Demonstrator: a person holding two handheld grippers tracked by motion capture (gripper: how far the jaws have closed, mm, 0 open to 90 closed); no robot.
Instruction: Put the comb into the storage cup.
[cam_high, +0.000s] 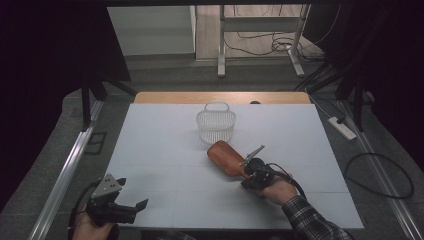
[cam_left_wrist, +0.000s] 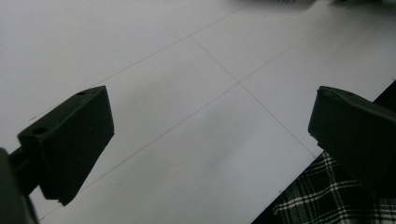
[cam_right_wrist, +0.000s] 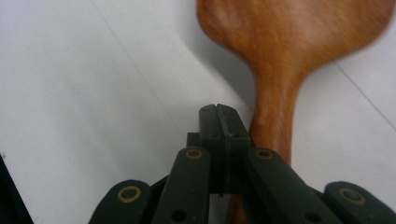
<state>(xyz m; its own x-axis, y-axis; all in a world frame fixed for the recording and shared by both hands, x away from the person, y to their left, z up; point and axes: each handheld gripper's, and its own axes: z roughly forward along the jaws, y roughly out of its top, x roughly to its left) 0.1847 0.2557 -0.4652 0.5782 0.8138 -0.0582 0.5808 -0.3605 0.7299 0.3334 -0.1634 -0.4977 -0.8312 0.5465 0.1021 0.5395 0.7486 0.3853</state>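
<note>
A brown wooden spatula (cam_high: 226, 157) lies slantwise on the white table (cam_high: 150, 150), its broad blade toward the basket. My right gripper (cam_high: 245, 172) is at its handle end. In the right gripper view the jaws (cam_right_wrist: 218, 112) are pressed flat together with nothing between them. The spatula's handle (cam_right_wrist: 273, 112) runs beside and under the right jaw; whether they touch I cannot tell. My left gripper (cam_high: 135, 207) rests at the table's front left corner, and its jaws (cam_left_wrist: 210, 126) stand wide open over bare table.
A white slotted basket (cam_high: 216, 125) with a handle stands at the back middle of the table, just beyond the spatula's blade. A plaid sleeve (cam_left_wrist: 322, 196) lies at the front edge. Cables and a power strip (cam_high: 342, 127) are on the floor to the right.
</note>
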